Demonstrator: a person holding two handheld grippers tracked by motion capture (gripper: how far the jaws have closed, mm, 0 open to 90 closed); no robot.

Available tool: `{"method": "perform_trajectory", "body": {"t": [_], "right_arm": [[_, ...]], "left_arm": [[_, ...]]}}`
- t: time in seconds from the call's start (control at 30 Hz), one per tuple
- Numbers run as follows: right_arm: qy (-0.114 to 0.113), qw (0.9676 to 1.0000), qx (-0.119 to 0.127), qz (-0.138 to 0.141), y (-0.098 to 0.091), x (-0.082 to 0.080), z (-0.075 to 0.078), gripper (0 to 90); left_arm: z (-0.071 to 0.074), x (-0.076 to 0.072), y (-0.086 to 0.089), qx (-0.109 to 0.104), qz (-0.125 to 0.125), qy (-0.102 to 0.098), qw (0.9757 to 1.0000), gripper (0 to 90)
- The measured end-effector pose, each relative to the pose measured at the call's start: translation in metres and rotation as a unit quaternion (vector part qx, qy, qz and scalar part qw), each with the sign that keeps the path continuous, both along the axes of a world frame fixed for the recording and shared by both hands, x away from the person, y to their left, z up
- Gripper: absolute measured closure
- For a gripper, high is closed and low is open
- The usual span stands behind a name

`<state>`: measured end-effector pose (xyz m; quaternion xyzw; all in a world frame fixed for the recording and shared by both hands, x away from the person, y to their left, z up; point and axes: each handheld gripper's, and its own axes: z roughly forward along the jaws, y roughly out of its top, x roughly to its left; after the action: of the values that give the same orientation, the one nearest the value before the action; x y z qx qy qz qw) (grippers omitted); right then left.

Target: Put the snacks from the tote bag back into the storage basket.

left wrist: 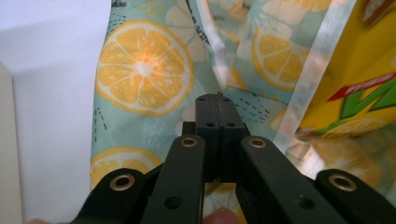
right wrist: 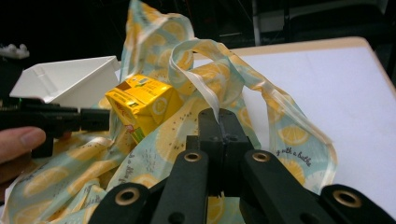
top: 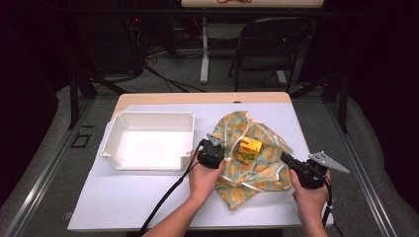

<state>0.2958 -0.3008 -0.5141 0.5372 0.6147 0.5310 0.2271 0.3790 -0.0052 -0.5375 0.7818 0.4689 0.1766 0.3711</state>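
High view showed the yellow carton (top: 250,146) sitting on the lemon-print bag (top: 262,163), while the left gripper (top: 217,143) and right gripper (top: 285,158) each pinched bag fabric with jaws together, probably to spread it around the carton.

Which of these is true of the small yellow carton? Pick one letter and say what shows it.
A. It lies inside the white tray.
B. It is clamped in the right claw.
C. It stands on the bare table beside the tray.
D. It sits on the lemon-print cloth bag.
D: the yellow carton sits on the lemon-print cloth bag, right of the white tray and between the two claws, neither of which grips it.
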Motion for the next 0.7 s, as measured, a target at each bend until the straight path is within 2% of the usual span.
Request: {"method": "perform_trajectory", "body": {"t": [0.07,0.13,0.17,0.27,0.3,0.33,0.4,0.47,0.53,0.6,0.7], "right_arm": [[0.005,1.0000,0.004,-0.005,0.000,0.003,-0.003,90.0],[0.032,0.9994,-0.003,-0.011,-0.001,0.011,-0.012,90.0],[0.032,0.9994,-0.003,-0.011,-0.001,0.011,-0.012,90.0],[0.065,0.9977,-0.013,-0.017,-0.004,0.018,-0.022,90.0],[0.075,0.9967,-0.018,-0.025,-0.004,0.020,-0.026,90.0],[0.095,0.9947,-0.031,-0.024,-0.005,0.022,-0.029,90.0],[0.117,0.9919,-0.034,-0.036,-0.007,0.026,-0.037,90.0],[0.141,0.9888,-0.039,-0.032,-0.009,0.028,-0.042,90.0],[0.146,0.9880,-0.035,-0.037,-0.011,0.028,-0.043,90.0],[0.133,0.9901,-0.027,-0.037,-0.012,0.025,-0.039,85.5],[0.089,0.9946,-0.030,-0.044,-0.010,0.018,-0.027,70.2]], "left_arm": [[-0.007,0.001,0.002,0.006,0.006,0.017,0.9998,90.0],[-0.015,0.002,0.005,0.012,0.009,0.027,0.9995,90.0],[-0.017,0.002,0.007,0.014,0.010,0.032,0.9993,90.0],[-0.023,-0.002,0.011,0.014,0.011,0.030,0.9994,90.0],[-0.024,-0.003,0.012,0.011,0.013,0.026,0.9995,90.0],[-0.024,-0.005,0.013,0.011,0.012,0.026,0.9995,90.0],[-0.024,-0.008,0.013,0.010,0.011,0.023,0.9996,90.0],[-0.024,-0.011,0.015,0.000,0.007,0.026,0.9996,89.6],[-0.023,-0.013,0.019,-0.012,0.002,0.023,0.9997,85.6],[-0.017,-0.017,0.022,-0.032,-0.001,0.015,0.9994,79.4],[-0.006,-0.024,0.026,-0.055,-0.011,0.006,0.9984,70.5]]}}
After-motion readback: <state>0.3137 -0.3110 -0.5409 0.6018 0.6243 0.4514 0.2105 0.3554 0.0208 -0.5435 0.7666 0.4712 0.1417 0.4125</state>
